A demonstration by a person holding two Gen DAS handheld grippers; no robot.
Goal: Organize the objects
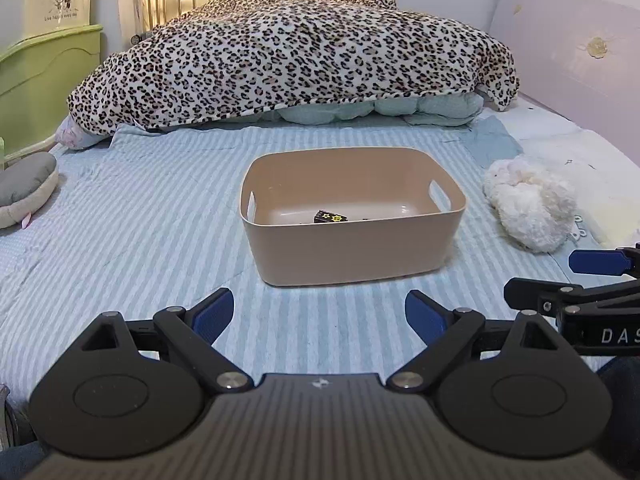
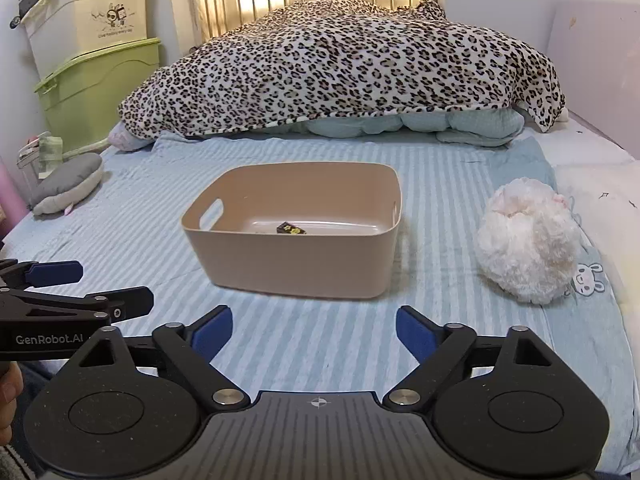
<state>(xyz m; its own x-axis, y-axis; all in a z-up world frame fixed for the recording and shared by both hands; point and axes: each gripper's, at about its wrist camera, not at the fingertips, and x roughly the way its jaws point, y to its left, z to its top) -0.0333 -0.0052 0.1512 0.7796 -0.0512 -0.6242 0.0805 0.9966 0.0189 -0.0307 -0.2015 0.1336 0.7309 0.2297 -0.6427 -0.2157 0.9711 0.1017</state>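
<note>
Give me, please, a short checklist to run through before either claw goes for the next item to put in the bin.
1. Left claw open and holding nothing: ok.
2. Right claw open and holding nothing: ok.
3. Tan bin upright on the striped sheet, open top unobstructed: ok.
4. Room left in the bin: ok, only a small dark box shows inside.
5. White fluffy toy free to grasp, apart from the bin: ok.
6. Grey plush within reach: cannot tell.

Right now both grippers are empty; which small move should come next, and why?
Probably move the right gripper, open and empty, rightward toward the white fluffy toy. It lies loose on the striped sheet beside the tan bin, on that gripper's side. The left gripper is farther away.
</note>
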